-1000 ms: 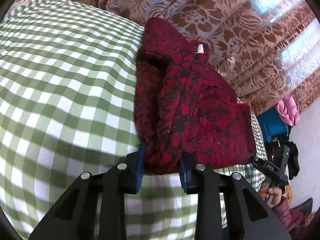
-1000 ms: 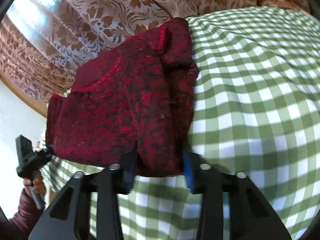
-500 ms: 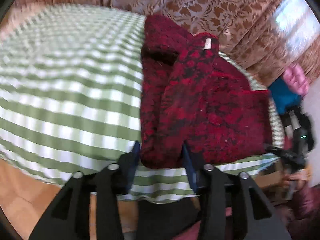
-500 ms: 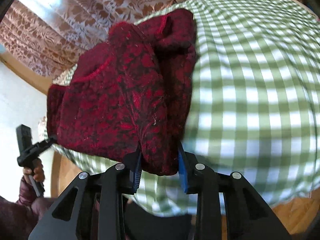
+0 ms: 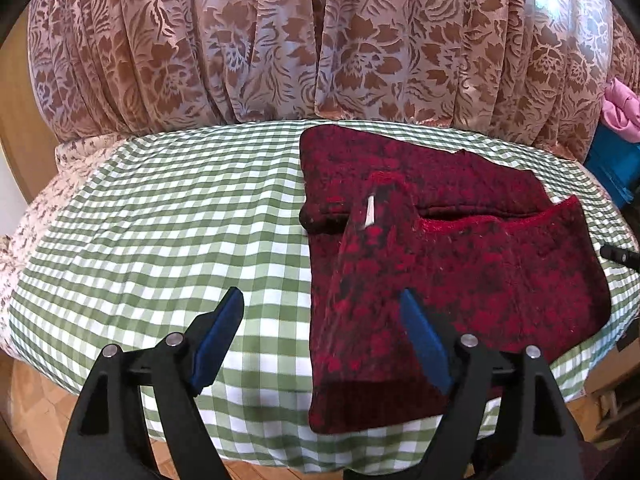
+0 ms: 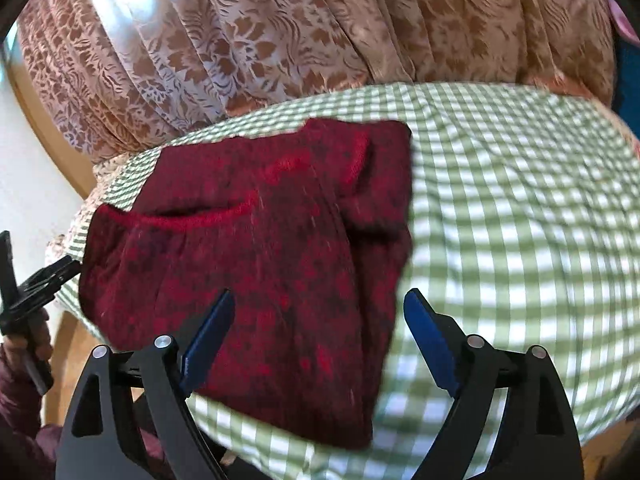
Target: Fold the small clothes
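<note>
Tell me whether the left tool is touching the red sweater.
Cannot tell. In the left wrist view the left tool is open around the red sweater's near edge, and its right finger overlaps the cloth; no gap or contact shows plainly.

The garment [image 5: 452,272] is deep red mottled with black — a brighter red trim runs along its edge, and a small white tag [image 5: 370,210] shows on it. It lies on a cloth [image 5: 160,232] checked in green and white (with a pale, dark-sprigged fabric [image 5: 28,216] showing at its edge), and behind hangs a curtain [image 5: 280,48] of dusty pink with brown leaf and flower figures. Both grippers are black with blue finger pads [image 5: 218,338] — likewise in the right wrist view [image 6: 428,338].
</note>
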`<state>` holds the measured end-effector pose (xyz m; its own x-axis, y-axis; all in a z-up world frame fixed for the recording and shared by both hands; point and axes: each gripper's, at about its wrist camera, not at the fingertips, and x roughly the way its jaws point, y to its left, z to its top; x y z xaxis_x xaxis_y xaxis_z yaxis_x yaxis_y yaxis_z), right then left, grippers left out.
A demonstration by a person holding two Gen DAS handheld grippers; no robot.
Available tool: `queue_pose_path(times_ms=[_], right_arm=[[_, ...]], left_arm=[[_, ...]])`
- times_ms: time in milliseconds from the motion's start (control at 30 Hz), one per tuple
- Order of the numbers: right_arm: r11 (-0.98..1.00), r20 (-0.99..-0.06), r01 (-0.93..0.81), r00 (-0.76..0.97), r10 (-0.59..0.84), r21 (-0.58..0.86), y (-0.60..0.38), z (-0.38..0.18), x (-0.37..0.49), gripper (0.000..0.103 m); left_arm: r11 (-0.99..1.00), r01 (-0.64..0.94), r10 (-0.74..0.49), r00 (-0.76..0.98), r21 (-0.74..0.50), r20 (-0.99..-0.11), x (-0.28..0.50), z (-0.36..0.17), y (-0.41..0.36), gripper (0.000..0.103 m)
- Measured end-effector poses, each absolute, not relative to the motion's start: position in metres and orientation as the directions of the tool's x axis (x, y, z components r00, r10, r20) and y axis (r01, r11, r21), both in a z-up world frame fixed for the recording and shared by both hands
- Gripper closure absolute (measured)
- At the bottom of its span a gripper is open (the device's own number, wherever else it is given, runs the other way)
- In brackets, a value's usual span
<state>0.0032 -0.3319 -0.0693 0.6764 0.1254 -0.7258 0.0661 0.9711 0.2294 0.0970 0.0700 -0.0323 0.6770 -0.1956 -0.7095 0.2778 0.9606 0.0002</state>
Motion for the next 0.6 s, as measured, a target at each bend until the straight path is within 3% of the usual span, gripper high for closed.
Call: queue_pose_path(times_ms=[200, 433, 600], right_arm=[[0.983, -0.718, 0.045, 0.689, 0.099, 0.178, -0.323, -0.064, 0.040, 0.017], [0.988, -0.719, 0.039, 0.690, 0.080, 0.147, -0.322, -0.066, 0.061, 0.018], [0.990, -0.741, 0.043, 0.668, 0.071, 0.134, -0.322, -0.075, 0.071, 0.033]], left_arm=[[0.961, 0.275, -0.196, 0.660, -0.010, -0.725, 0.108, -0.039, 0.064, 0.024], [0.946, 0.309, -0.277, 0.619, -0.097, -0.735, 0.124, -0.045, 0.062, 0.027], [0.919, 0.356, -0.360, 0.584, -0.170, -0.728, 0.132, -0.048, 0.055, 0.037]])
